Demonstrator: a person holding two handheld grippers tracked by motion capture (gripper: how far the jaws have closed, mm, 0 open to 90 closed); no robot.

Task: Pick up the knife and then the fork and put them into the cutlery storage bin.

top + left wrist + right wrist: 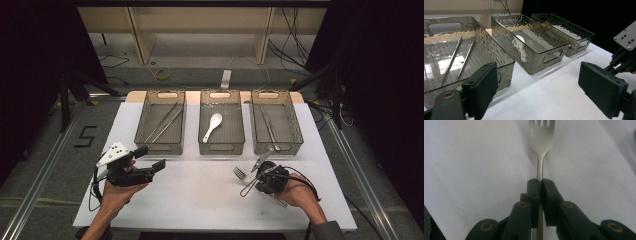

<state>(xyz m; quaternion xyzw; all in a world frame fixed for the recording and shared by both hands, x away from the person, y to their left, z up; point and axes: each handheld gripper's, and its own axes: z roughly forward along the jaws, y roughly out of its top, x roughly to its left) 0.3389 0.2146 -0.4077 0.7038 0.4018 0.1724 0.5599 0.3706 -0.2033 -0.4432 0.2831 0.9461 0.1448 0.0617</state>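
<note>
A metal fork (240,173) is held just above the white table (200,200) at the front right. My right gripper (254,176) is shut on its handle. In the right gripper view the two jaws of that gripper (539,181) pinch the handle, and the fork's tines (541,135) point away over the table. My left gripper (150,157) hovers at the front left, open with nothing in it. In the left gripper view its pads (482,87) stand wide apart, facing the bins.
Three clear smoky bins stand in a row at the back. The left bin (160,148) holds metal chopsticks (165,122), the middle bin (222,148) a white spoon (213,125), and the right bin (277,148) thin metal cutlery (268,127). Bare tabletop lies between the grippers.
</note>
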